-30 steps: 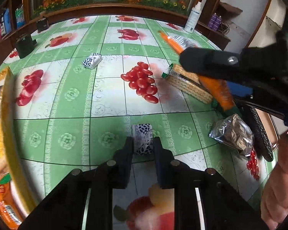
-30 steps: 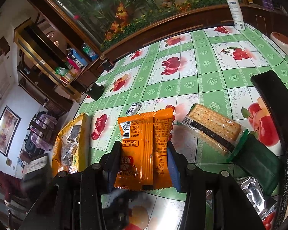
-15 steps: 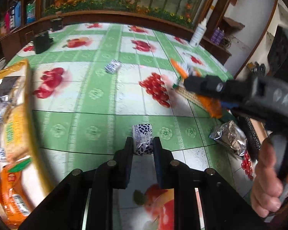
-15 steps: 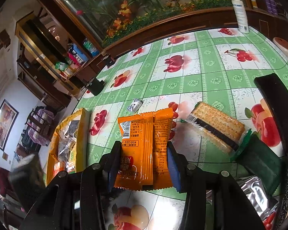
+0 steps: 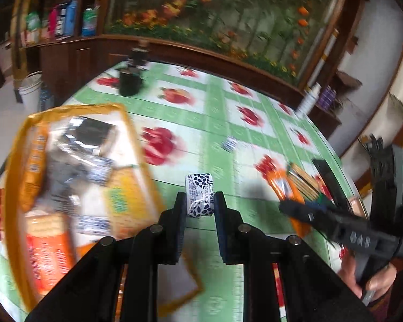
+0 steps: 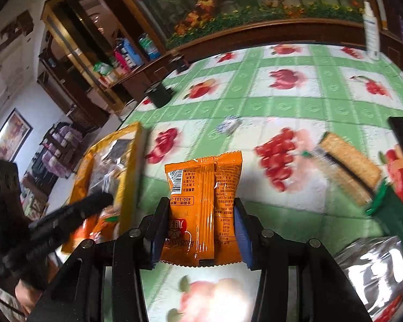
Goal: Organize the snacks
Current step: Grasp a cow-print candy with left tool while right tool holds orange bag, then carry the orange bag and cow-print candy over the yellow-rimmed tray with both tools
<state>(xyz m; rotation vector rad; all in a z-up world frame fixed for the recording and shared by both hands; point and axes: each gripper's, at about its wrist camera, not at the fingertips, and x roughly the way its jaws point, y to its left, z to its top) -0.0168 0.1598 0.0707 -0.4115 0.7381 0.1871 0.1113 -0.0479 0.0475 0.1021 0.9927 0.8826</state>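
1. The landmark was the yellow-rimmed tray (image 5: 67, 177), already stocked with packets, sitting at the left edge of the green fruit-print tablecloth (image 5: 217, 123).
2. The left gripper (image 5: 200, 204) had its jaws clamped tight on a small white candy with a dark leaf print (image 5: 199, 197), held off the cloth just to the right of the tray's near corner. The candy's long axis ran straight out along the fingers.
3. The right gripper (image 6: 201, 214) was closed partway on an orange snack packet (image 6: 204, 206), pads pressing both long edges, its length likewise pointing forward.
4. From that packet the tray (image 6: 133, 166) lay to the left and slightly ahead, farther off than from the candy.
5. The left hand looked nearer to a drop; it probably needed only a short carry leftward over the rim.
6. A second small candy (image 6: 227, 126), a cracker pack (image 6: 346, 171) and a silver pouch (image 6: 376, 265) lay on the cloth, well right of the tray.
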